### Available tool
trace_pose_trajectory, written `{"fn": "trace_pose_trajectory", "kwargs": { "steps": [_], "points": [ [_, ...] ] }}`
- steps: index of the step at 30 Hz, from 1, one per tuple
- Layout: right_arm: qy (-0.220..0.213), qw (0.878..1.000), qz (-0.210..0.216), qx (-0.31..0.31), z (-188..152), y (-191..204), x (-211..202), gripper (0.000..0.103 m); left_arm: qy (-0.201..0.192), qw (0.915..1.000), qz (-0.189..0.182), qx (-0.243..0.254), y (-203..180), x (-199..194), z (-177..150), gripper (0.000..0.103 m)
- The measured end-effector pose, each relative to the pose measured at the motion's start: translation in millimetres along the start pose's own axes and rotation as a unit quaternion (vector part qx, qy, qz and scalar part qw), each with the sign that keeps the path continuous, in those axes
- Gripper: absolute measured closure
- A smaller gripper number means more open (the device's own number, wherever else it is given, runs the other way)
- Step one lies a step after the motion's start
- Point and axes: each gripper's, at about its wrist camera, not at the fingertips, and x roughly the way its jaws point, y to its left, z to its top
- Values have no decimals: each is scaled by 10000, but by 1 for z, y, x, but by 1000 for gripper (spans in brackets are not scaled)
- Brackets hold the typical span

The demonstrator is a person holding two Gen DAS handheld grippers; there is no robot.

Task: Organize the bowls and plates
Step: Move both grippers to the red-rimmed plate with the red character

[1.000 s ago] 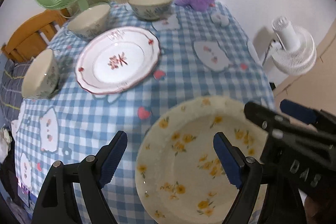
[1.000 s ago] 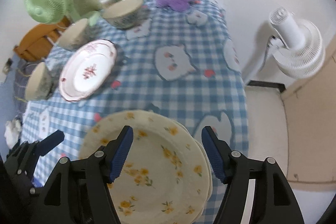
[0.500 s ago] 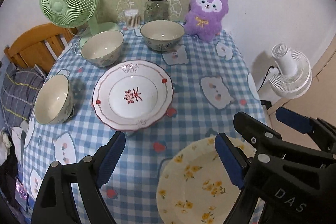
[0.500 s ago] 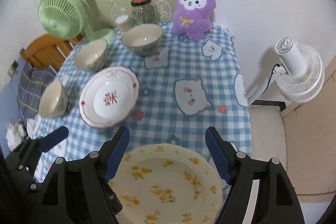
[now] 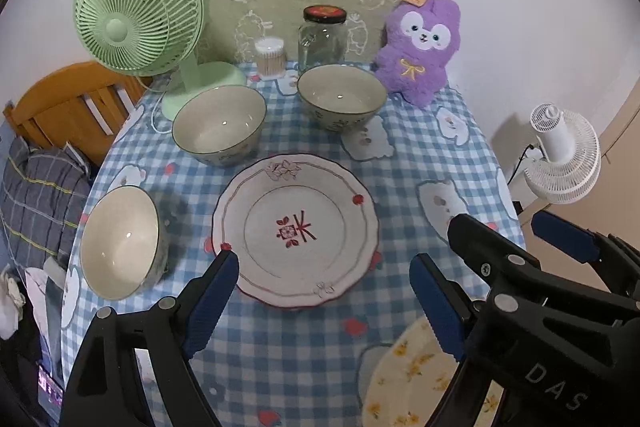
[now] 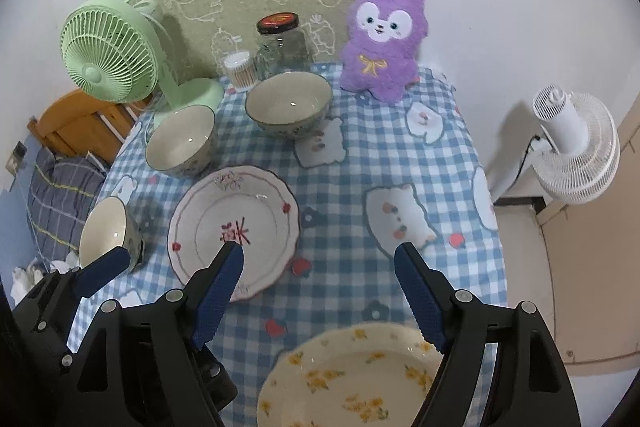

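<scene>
A white plate with a red rim and red flower (image 5: 296,231) (image 6: 234,227) lies mid-table. Three cream bowls stand around it: far middle (image 5: 342,97) (image 6: 288,105), far left (image 5: 220,125) (image 6: 182,141), near left (image 5: 118,241) (image 6: 106,231). A cream plate with yellow flowers (image 5: 416,375) (image 6: 352,379) lies at the near edge, stacked on another. My left gripper (image 5: 324,299) is open and empty, above the near side of the red plate. My right gripper (image 6: 320,295) is open and empty, above the yellow-flowered plate.
On the blue checked tablecloth (image 5: 400,163), a green fan (image 5: 136,15), a cotton-swab tub (image 5: 270,57), a glass jar (image 5: 322,35) and a purple plush toy (image 5: 420,47) stand along the back. A wooden chair (image 5: 68,103) is left. A white fan (image 6: 572,143) stands right of the table.
Both grippers have pulled back and up from the yellow-flowered plate, which now sits low in both views. Both stay open; the dishes have not moved.
</scene>
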Motion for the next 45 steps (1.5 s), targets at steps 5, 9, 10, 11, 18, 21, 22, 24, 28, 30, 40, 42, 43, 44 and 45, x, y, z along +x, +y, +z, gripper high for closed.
{"fn": "trace_pose_trajectory", "kwargs": {
  "steps": [5,9,10,11,18,21,22,24,28,30,40,42,43,44,45],
  "points": [
    [-52,10000,21,32,10,9,18,22,-60,9999,135,21,10,13,11,15],
    [-63,10000,10,23,18,14,32,22,-76,9998,165,0,20,27,19,14],
    [-64,10000,17,18,20,16,36,22,-81,9998,190,4,22,30,21,15],
    [-71,10000,33,10,22,17,41,22,-86,9997,222,6,23,33,23,15],
    [-45,10000,83,7,30,27,70,22,-92,9992,373,-64,38,58,31,15],
    [68,9999,102,-7,30,30,86,22,-109,9989,443,-99,44,70,30,15],
    [96,9999,109,4,30,30,89,22,-120,9987,474,-105,45,73,30,15],
    [169,9997,152,24,29,31,99,22,-79,9987,475,-144,49,82,28,15],
    [347,9992,212,5,24,35,119,22,84,9986,473,-234,56,99,25,16],
    [421,9989,222,-17,23,37,127,22,128,9981,542,-249,58,105,22,18],
    [669,9975,198,-107,18,45,152,22,245,9960,819,-274,68,127,16,23],
    [693,9974,202,-79,18,45,154,22,204,9954,909,-240,68,127,15,25],
    [703,9973,186,-70,18,45,155,22,211,9955,896,-220,68,128,15,25],
    [712,9973,172,-72,18,45,156,23,215,9957,884,-200,67,128,15,26],
    [724,9972,168,-73,18,45,157,23,219,9956,889,-178,67,129,15,26]
  ]
}}
